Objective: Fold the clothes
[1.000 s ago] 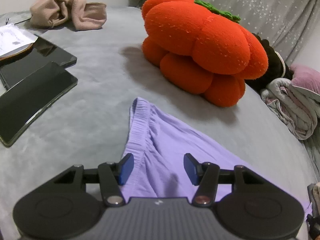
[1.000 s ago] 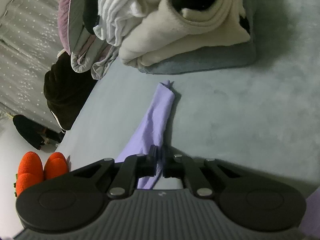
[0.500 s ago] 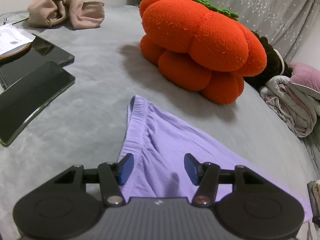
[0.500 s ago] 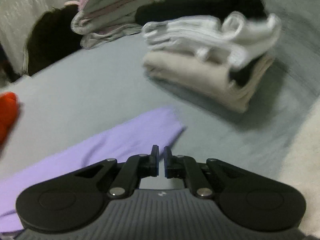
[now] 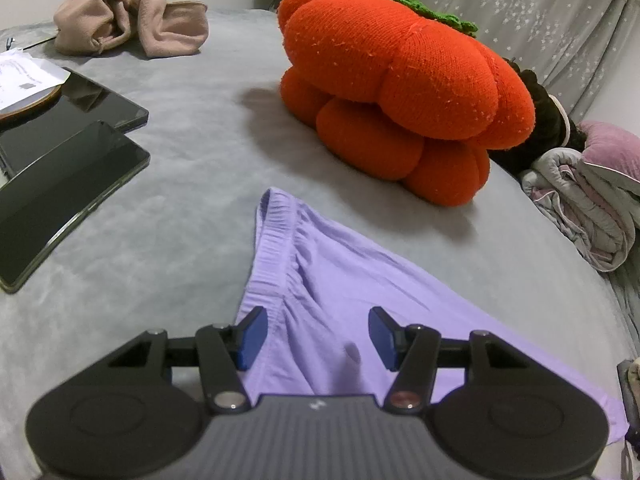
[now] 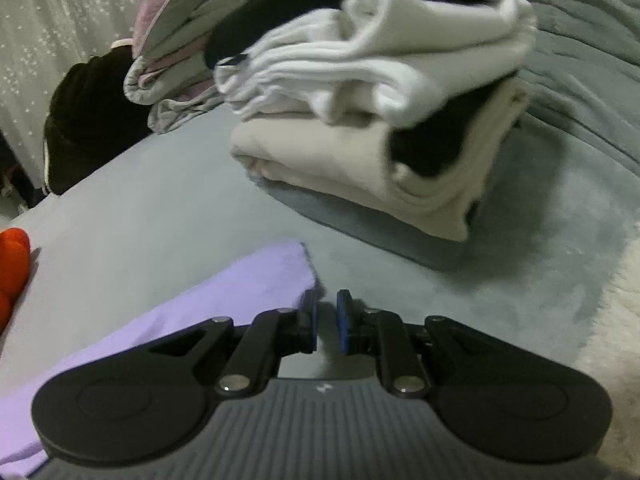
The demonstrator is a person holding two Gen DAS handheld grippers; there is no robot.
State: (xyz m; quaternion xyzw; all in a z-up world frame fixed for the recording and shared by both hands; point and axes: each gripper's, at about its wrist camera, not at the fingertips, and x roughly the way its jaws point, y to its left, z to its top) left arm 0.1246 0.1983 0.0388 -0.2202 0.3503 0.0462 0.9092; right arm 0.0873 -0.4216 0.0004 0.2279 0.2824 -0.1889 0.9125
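Lilac pants (image 5: 328,280) lie flat on the grey bed cover (image 5: 180,240), elastic waistband to the far left. My left gripper (image 5: 316,332) hovers open over the waistband end, its blue pads (image 5: 252,332) straddling the cloth without pinching it. In the right wrist view the leg end of the lilac pants (image 6: 224,300) lies on the cover just left of my right gripper (image 6: 328,312). That gripper's jaws stand a narrow gap apart with nothing between them.
An orange pumpkin plush (image 5: 400,92) sits beyond the pants. Two dark tablets (image 5: 68,184), paper and a beige garment (image 5: 132,20) lie far left. A bundled quilt (image 5: 580,208) is at right. A stack of folded clothes (image 6: 380,120) stands ahead of the right gripper, with white fluffy fabric (image 6: 612,300) at right.
The right gripper let go of the lilac leg end it was pinching, and its jaws have parted slightly. Its view swung toward the folded stack. The left gripper barely moved.
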